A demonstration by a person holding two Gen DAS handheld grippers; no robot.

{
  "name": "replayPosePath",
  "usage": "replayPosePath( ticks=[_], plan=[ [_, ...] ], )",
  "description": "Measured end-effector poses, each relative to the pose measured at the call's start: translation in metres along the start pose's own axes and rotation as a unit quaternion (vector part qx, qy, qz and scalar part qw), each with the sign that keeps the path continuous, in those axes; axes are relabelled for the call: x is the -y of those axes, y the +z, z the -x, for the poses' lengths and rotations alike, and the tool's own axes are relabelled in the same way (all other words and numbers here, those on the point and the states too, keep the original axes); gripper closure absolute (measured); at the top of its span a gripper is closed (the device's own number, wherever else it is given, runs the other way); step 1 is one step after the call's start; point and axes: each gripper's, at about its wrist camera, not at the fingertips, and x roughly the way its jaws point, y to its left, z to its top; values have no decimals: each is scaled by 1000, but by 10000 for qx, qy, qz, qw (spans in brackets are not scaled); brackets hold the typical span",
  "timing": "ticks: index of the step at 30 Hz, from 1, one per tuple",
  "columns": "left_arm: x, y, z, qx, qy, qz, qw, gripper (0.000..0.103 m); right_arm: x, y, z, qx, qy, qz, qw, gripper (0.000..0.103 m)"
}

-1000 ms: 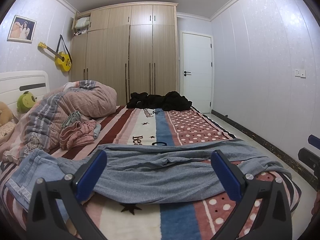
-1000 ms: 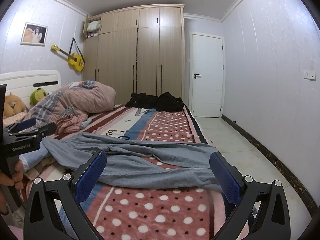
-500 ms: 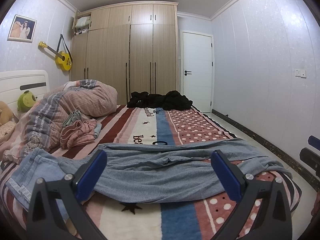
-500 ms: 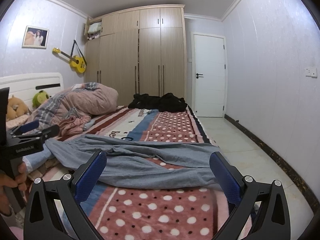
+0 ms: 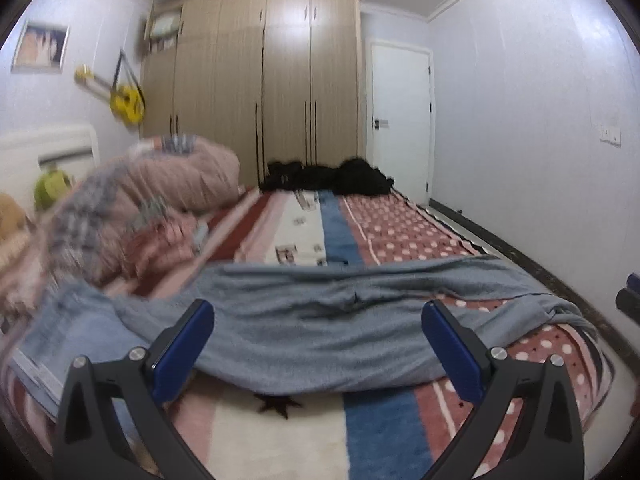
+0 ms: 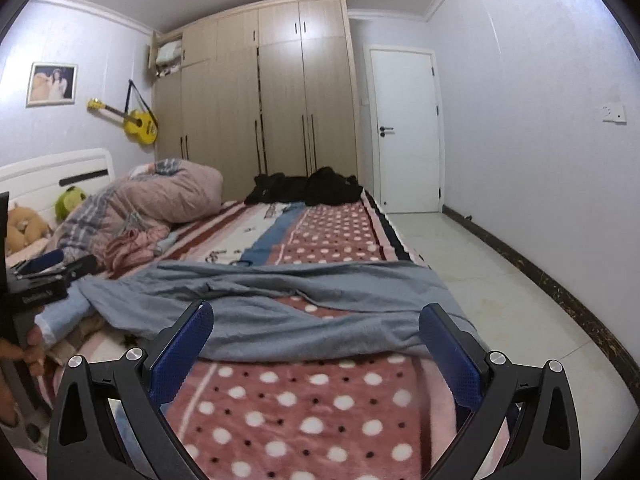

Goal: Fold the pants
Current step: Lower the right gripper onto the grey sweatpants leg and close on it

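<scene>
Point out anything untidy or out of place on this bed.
The grey pants lie rumpled and skewed across the blanket, unfolded. Loose pink clothes and a bunched quilt sit beyond; black garments are heaped at the far end.

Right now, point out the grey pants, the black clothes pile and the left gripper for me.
grey pants (image 5: 304, 324): left wrist view, middle of the near leg.
black clothes pile (image 6: 308, 190): right wrist view, centre of the heap at the bed's far end.
left gripper (image 5: 318, 344): left wrist view, midway between its fingertips.
</scene>
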Motion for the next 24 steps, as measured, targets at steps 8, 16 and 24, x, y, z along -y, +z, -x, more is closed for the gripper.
replayPosePath(
  ticks=[8,16,24],
  plan=[
    [-42,-43,-62,-1225,-285,870,9882,1,36,-42,-53,-688,-186,40,9975,1],
    [-57,-56,-110,-1785,-625,1554,9696,1,84,-74,-99,-1426,365,-1073,9833,2],
    [-75,-49,-159,-2157,-428,1762,9595,37,132,-69,-123,-1489,725,-2228,9607,9]
  ],
)
